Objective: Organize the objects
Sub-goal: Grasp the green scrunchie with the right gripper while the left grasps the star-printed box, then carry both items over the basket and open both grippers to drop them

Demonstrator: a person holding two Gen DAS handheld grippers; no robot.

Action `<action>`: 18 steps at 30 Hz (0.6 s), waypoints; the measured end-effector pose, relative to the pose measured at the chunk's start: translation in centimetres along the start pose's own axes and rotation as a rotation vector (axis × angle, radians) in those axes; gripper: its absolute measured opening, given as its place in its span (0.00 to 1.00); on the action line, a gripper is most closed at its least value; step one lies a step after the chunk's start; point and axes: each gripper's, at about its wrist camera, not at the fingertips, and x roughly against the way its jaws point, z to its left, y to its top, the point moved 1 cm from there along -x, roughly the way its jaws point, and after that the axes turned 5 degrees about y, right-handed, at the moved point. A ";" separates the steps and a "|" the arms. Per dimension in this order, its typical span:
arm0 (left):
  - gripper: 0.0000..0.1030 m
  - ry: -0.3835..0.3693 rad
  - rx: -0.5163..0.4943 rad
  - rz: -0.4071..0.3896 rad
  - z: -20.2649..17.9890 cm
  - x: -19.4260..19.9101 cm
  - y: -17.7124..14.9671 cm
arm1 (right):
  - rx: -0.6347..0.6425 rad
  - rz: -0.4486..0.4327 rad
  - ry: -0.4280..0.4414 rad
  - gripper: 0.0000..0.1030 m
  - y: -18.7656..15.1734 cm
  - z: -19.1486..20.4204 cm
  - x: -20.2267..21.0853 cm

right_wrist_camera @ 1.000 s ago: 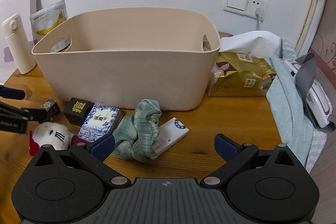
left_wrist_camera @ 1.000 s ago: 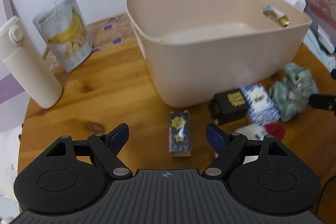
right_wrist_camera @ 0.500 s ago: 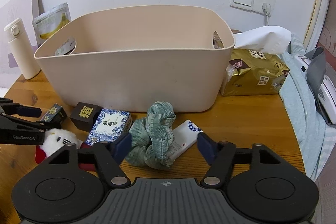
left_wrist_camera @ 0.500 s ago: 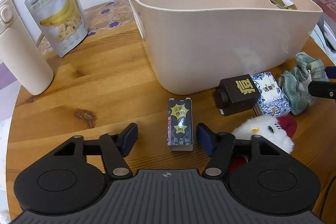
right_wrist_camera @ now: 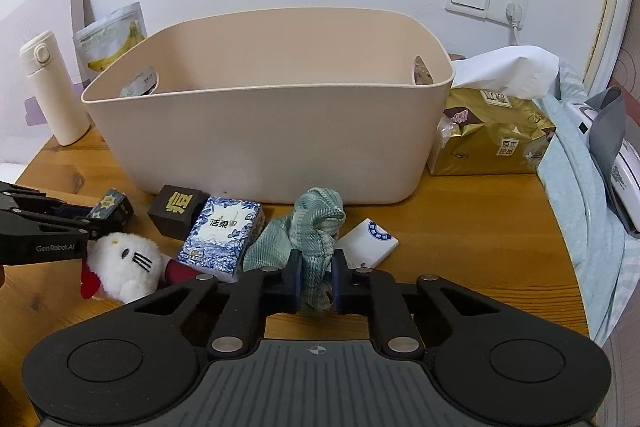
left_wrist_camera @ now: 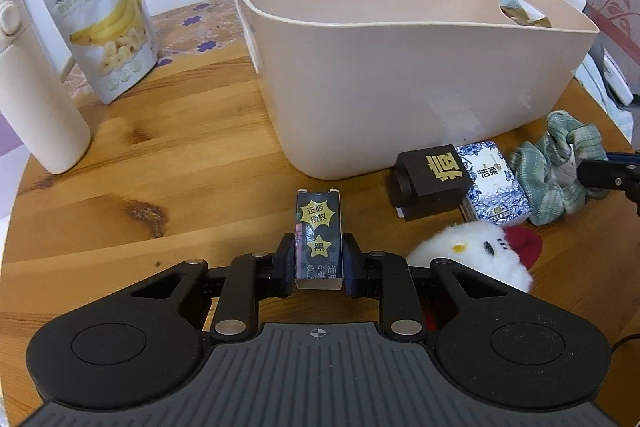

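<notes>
Left wrist: left gripper (left_wrist_camera: pixel 319 263) jaws clamp small dark box (left_wrist_camera: pixel 318 237) on bench (left_wrist_camera: pixel 160 167); right gripper (right_wrist_camera: pixel 314 283) pinches green scrunchie (right_wrist_camera: pixel 312 235), both probably bound for tub (right_wrist_camera: pixel 268 143).

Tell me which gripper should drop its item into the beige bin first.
Probably the left gripper. It is shut on the rigid dark star box, directly before the beige bin. The right gripper is shut on the floppy green scrunchie, which lies against the white packet.
</notes>
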 end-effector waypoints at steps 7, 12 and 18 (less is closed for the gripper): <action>0.23 0.020 0.007 -0.035 1.1 1.8 -0.4 | -0.009 -0.026 -0.003 0.12 0.0 -0.2 1.3; 0.23 0.032 0.023 -0.058 1.8 3.0 -0.5 | -0.014 -0.045 -0.004 0.12 0.0 -0.4 2.3; 0.23 0.036 0.024 -0.102 2.2 5.0 -0.3 | -0.021 -0.083 -0.007 0.12 0.3 -0.6 3.9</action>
